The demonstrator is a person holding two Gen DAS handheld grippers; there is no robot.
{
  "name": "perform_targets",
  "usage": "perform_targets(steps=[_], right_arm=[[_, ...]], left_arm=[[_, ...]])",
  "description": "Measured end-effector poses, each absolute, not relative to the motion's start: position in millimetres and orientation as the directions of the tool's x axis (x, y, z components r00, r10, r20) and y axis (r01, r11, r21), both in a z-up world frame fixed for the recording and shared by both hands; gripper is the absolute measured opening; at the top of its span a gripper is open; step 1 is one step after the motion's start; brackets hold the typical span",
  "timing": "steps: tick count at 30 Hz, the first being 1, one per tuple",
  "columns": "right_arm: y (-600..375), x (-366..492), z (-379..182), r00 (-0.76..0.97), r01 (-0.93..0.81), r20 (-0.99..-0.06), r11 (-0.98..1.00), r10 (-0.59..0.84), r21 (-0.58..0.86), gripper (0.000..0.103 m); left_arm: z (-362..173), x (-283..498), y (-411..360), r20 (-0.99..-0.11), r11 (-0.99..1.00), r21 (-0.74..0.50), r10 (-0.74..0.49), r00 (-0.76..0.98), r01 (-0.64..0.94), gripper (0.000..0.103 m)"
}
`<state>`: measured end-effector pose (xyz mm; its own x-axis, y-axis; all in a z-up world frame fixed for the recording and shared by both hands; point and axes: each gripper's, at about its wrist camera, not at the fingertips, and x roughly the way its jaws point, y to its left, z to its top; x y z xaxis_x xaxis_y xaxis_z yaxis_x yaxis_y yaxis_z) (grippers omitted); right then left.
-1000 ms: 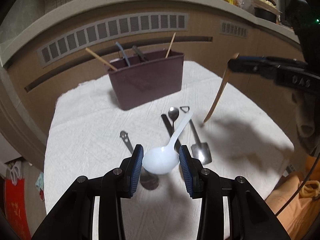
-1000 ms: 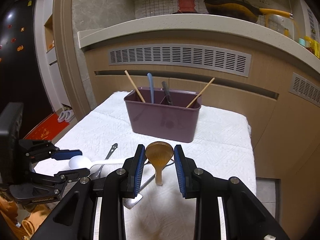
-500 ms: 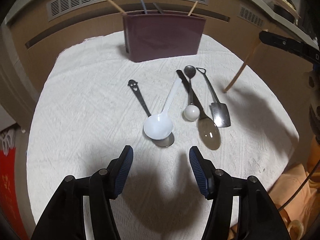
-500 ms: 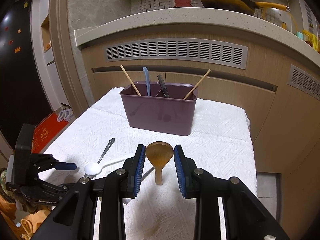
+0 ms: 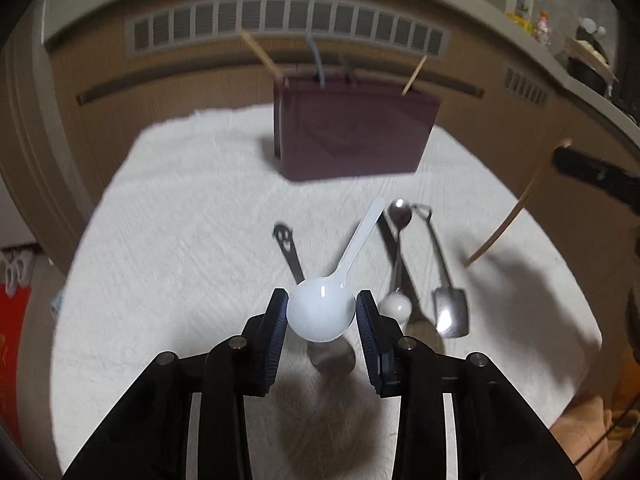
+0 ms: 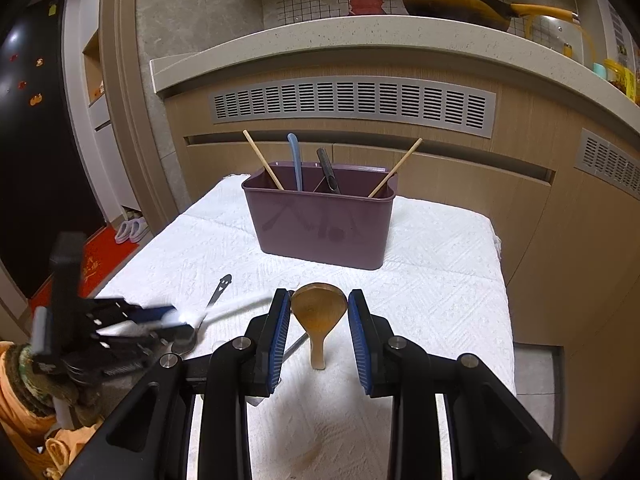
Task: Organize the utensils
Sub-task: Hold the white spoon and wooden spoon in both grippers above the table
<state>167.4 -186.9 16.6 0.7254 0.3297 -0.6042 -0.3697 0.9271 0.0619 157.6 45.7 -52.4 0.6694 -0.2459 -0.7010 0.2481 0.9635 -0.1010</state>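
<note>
Left wrist view: the left gripper [image 5: 321,316] is closing on the white spoon [image 5: 321,314], its bowl between the pads above the cloth [image 5: 180,240]. Grip squarely before carrying it to the purple caddy [image 5: 352,136]. Right gripper [image 6: 319,316] holds the wooden spoon [image 6: 319,312] by its bowl.

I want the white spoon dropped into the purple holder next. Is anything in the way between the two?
Nothing visible blocks it. The white spoon sits between the closing left tool's pads, with only bare white cloth ahead up to the purple holder. The metal utensils lie off to its right.
</note>
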Motion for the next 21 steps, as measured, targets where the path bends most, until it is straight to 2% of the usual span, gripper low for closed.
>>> perform_targets(steps=[6, 13, 21], right_arm=[[-182.4, 165.9, 19.5, 0.721, -0.384, -0.599, 0.921, 0.348, 0.073, 0.028], [-181.9, 159.5, 25.7, 0.734, -0.388, -0.583, 0.920, 0.348, 0.061, 0.028], [-183.4, 158.3, 25.6, 0.734, -0.382, -0.587, 0.922, 0.343, 0.061, 0.028]], left_arm=[[-9.0, 138.2, 33.9, -0.636, 0.947, -0.014, -0.257, 0.727, 0.322, 0.037], [-7.6, 136.8, 17.9, -0.678, 0.922, 0.104, -0.209, 0.704, 0.374, 0.037], [-11.3, 136.7, 19.6, -0.682, 0.919, 0.099, -0.217, 0.698, 0.382, 0.036]])
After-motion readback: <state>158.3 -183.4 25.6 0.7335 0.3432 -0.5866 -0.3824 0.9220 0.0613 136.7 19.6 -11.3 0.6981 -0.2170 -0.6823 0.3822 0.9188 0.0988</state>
